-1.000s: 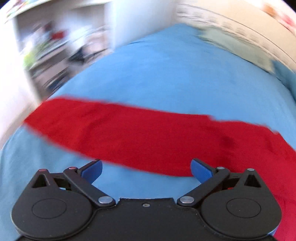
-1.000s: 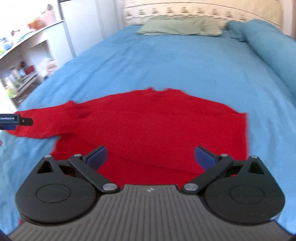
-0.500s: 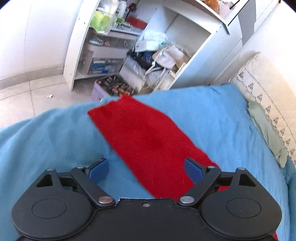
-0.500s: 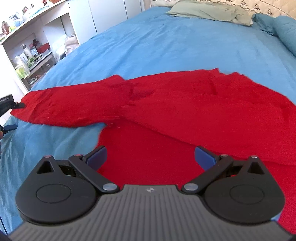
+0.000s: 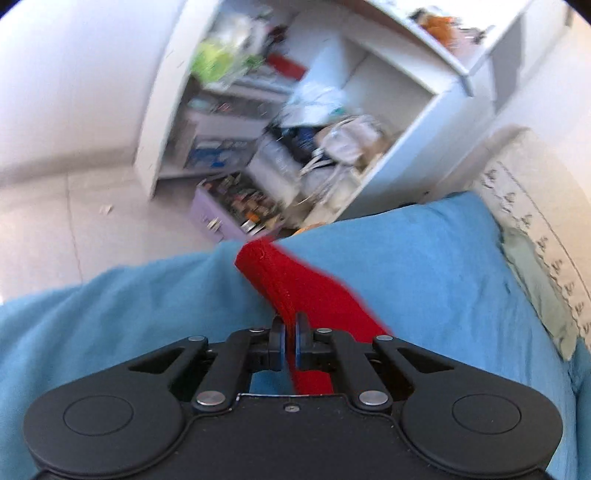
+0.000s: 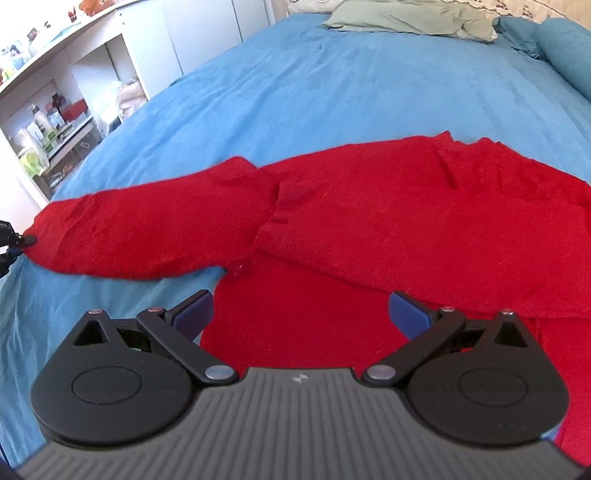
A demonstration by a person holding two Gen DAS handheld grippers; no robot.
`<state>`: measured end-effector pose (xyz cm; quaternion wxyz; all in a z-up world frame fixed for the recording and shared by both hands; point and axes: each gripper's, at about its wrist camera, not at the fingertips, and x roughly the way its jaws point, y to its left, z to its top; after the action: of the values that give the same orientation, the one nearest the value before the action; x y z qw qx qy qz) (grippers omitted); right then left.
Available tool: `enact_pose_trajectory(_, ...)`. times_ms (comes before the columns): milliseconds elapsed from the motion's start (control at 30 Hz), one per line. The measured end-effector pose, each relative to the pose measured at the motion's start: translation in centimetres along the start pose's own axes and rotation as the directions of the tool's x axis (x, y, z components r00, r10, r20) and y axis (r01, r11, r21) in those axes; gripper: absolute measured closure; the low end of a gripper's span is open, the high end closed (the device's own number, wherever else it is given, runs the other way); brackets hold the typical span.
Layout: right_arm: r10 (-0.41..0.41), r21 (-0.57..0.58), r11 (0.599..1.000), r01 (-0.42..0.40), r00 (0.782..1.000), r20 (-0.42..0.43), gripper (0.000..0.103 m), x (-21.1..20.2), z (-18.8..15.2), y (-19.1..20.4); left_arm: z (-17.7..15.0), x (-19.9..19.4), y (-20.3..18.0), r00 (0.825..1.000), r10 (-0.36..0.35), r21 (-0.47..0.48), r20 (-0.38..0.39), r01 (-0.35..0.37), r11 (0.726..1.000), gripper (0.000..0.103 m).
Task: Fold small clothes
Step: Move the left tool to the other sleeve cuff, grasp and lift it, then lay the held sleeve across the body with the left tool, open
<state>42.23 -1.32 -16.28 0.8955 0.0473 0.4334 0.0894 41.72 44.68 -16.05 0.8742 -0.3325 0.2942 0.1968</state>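
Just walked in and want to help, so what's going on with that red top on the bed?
A person is folding a red knit sweater spread on the blue bedspread. The left gripper has just closed on the sleeve's edge. The right gripper hangs open over the sweater's body, holding nothing.

The garment (image 6: 369, 221) is plain bright red. The bedspread (image 6: 314, 85) is plain sky blue, the pillow (image 6: 406, 18) pale sage green. The headboard (image 5: 528, 206) is cream with small dark sprigs. The shelves (image 5: 399, 74) are white. Both grippers are black with blue pads (image 6: 406, 314).
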Motion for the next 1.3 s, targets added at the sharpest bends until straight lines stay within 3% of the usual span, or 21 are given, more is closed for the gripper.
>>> enact_pose_trajectory(167, -0.008, 0.034, 0.999, 0.006, 0.999, 0.038, 0.0, -1.9, 0.7, -2.4, 0.4, -4.5, -8.0, 0.987, -0.128, 0.165, 0.092, 0.112, 0.98, 0.099)
enact_pose_trajectory(267, -0.022, 0.074, 0.997, 0.017, 0.998, 0.066, 0.0, -3.5, 1.2, -5.0, -1.0, -7.6, -14.8, 0.96, -0.261, 0.28, 0.099, 0.224, 0.933, 0.099)
enact_pose_trajectory(367, -0.034, 0.113, 0.993, 0.023, 0.995, 0.096, 0.0, -5.1, 1.7, -8.1, -4.1, -9.9, -22.3, 0.921, -0.388, 0.397, 0.044, 0.34, 0.853, 0.099)
enact_pose_trajectory(500, -0.061, 0.162, 0.986, 0.038, 0.989, 0.138, 0.0, -7.7, 2.1, -13.1, -10.7, -10.9, -31.0, 0.853, -0.507, 0.469, -0.127, 0.502, 0.727, 0.099)
enact_pose_trajectory(567, -0.079, 0.176, 0.983, 0.052, 0.985, 0.151, 0.0, -8.8, 2.2, -15.5, -15.6, -10.7, -34.8, 0.826, -0.52, 0.517, -0.219, 0.55, 0.656, 0.099)
enact_pose_trajectory(667, -0.112, 0.211, 0.974, 0.079, 0.982, 0.152, 0.0, -10.4, 2.0, -19.4, -23.4, -9.1, -38.5, 0.804, -0.476, 0.556, -0.356, 0.592, 0.583, 0.099)
enact_pose_trajectory(767, -0.129, 0.251, 0.964, 0.09, 0.981, 0.144, 0.0, -11.4, 1.1, -23.4, -31.0, -6.8, -40.3, 0.803, -0.381, 0.6, -0.457, 0.595, 0.535, 0.099)
enact_pose_trajectory(867, -0.14, 0.279, 0.955, 0.101, 0.982, 0.126, 0.0, -11.8, -0.2, -26.8, -36.4, -5.1, -40.5, 0.81, -0.296, 0.63, -0.506, 0.582, 0.515, 0.099)
enact_pose_trajectory(967, -0.134, 0.299, 0.949, 0.096, 0.985, 0.108, 0.0, -11.7, -1.7, -29.5, -39.4, -4.7, -40.4, 0.83, -0.239, 0.675, -0.503, 0.551, 0.491, 0.099)
enact_pose_trajectory(1100, -0.129, 0.325, 0.941, 0.093, 0.988, 0.089, 0.0, -11.4, -3.2, -31.3, -40.7, -4.8, -40.6, 0.847, -0.22, 0.72, -0.483, 0.528, 0.45, 0.097)
enact_pose_trajectory(1167, -0.125, 0.335, 0.938, 0.089, 0.988, 0.088, 0.0, -11.4, -3.8, -31.6, -41.0, -5.1, -40.9, 0.849, -0.221, 0.744, -0.479, 0.527, 0.412, 0.081)
enact_pose_trajectory(1233, -0.125, 0.339, 0.937, 0.088, 0.988, 0.089, 0.0, -11.4, -3.9, -31.6, -40.3, -5.4, -40.7, 0.838, -0.246, 0.735, -0.487, 0.545, 0.403, 0.029)
enact_pose_trajectory(1300, -0.116, 0.34, 0.937, 0.078, 0.989, 0.093, 0.0, -11.4, -3.7, -31.5, -39.4, -6.1, -40.2, 0.846, -0.267, 0.731, -0.461, 0.533, 0.427, 0.016)
